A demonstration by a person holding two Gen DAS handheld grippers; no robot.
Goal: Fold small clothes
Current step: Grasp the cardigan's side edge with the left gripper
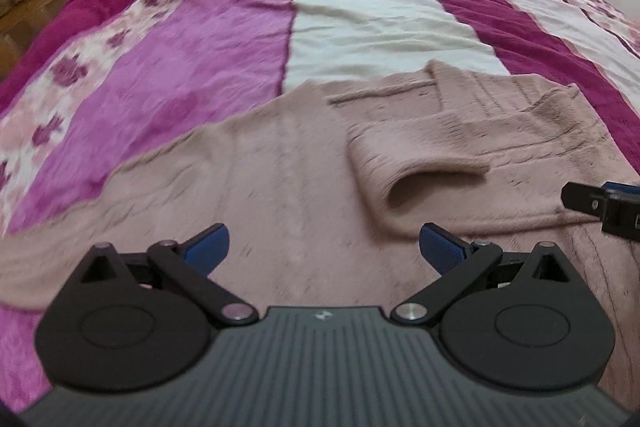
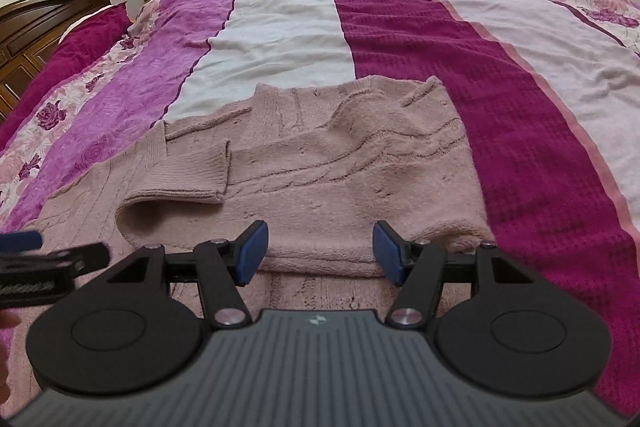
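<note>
The pink sweater (image 2: 320, 163) lay spread across the striped bedspread (image 2: 440, 39), one sleeve (image 2: 188, 175) folded over its body. Its unfolded left side stretched beyond the left gripper (image 1: 324, 251), the nearer one; both it and the right gripper (image 2: 320, 253) gaped empty.

Both wrist views look down close over the same sweater (image 1: 280, 167) on the bed (image 2: 420, 27).
</note>
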